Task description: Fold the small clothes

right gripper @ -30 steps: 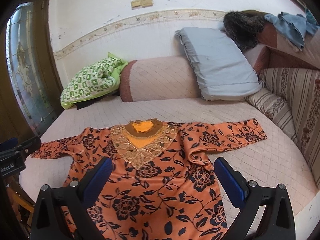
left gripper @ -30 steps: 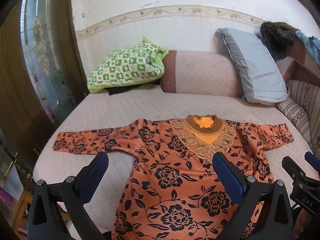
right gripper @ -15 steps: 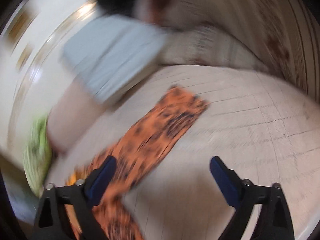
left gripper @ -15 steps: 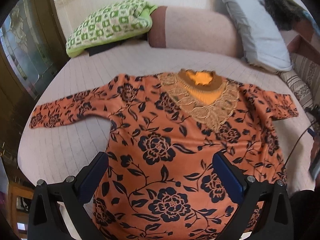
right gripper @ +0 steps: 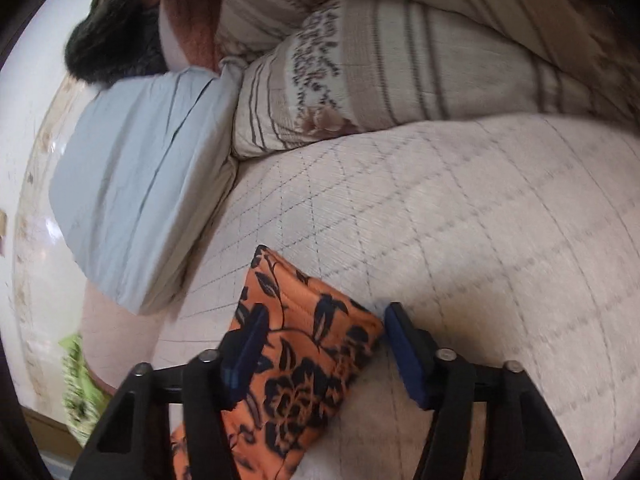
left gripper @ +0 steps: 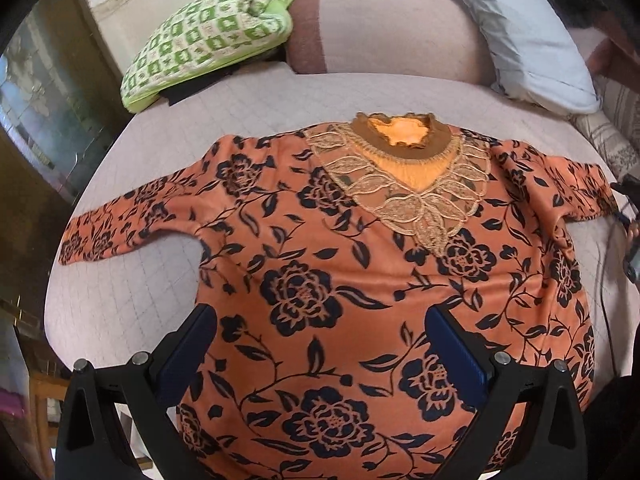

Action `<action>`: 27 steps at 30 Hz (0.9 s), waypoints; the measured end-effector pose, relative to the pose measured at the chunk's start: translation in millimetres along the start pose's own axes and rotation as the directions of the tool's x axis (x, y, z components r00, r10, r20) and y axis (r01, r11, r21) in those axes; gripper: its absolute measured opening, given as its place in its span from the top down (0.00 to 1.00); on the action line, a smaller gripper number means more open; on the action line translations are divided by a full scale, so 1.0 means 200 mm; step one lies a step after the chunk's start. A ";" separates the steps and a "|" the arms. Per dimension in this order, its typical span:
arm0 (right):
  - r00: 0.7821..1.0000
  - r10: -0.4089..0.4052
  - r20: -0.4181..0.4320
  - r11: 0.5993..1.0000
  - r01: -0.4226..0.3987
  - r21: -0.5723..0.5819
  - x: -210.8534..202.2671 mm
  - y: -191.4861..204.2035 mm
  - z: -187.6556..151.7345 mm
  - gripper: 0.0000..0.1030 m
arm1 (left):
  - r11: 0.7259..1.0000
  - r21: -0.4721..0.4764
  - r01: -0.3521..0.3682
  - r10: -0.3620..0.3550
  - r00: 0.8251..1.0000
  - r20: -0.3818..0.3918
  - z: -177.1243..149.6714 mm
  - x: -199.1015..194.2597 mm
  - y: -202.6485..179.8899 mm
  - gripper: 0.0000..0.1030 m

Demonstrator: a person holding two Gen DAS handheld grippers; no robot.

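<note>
An orange top with black flowers and a lace collar (left gripper: 360, 272) lies flat on the quilted bed, both sleeves spread out. My left gripper (left gripper: 320, 356) is open and hovers over the lower body of the top. My right gripper (right gripper: 320, 344) is open, its jaws either side of the cuff of the right sleeve (right gripper: 304, 332), low over the bed. The right gripper also shows at the right edge of the left wrist view (left gripper: 630, 220), at that cuff.
A green checked pillow (left gripper: 208, 28), a pink bolster (left gripper: 392, 36) and a grey pillow (left gripper: 520, 32) line the head of the bed. Striped cushions (right gripper: 400, 68) lie along the right side. The bed's left edge (left gripper: 60, 280) drops to a wooden door.
My left gripper has moved in lower over the top's body. My right gripper has swung right and down to the right sleeve cuff, jaws narrower but still open around it.
</note>
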State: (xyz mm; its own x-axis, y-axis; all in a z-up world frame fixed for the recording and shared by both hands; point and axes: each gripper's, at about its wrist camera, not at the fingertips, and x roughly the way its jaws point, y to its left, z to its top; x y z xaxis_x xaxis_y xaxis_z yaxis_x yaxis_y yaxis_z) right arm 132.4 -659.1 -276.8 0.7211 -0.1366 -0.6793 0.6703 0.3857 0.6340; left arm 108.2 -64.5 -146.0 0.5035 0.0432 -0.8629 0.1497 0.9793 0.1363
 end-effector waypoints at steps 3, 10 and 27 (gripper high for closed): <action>0.998 0.004 -0.060 0.999 -0.007 -0.051 0.06 0.04 0.00 0.93 | 1.000 0.002 0.009 -0.009 1.000 0.007 0.01 -0.01 -0.01 0.00; 0.974 0.225 -0.008 0.947 -0.221 -0.235 -0.23 0.43 -0.16 0.93 | 0.998 -0.070 -0.004 0.005 1.000 0.022 -0.01 -0.03 0.18 0.00; 0.777 0.423 -0.466 0.699 -0.607 -0.378 -0.36 1.76 -1.78 0.93 | 0.948 -0.306 -0.084 0.114 0.990 0.082 -0.24 -0.16 0.95 0.00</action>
State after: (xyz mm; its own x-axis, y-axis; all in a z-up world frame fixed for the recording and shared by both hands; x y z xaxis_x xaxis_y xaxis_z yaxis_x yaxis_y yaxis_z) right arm 253.6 -188.8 -136.2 0.7619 0.4823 -0.4322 -0.0357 0.6976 0.7156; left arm 79.2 129.5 -116.4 0.5854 0.1385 -0.7988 -0.1610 0.9855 0.0529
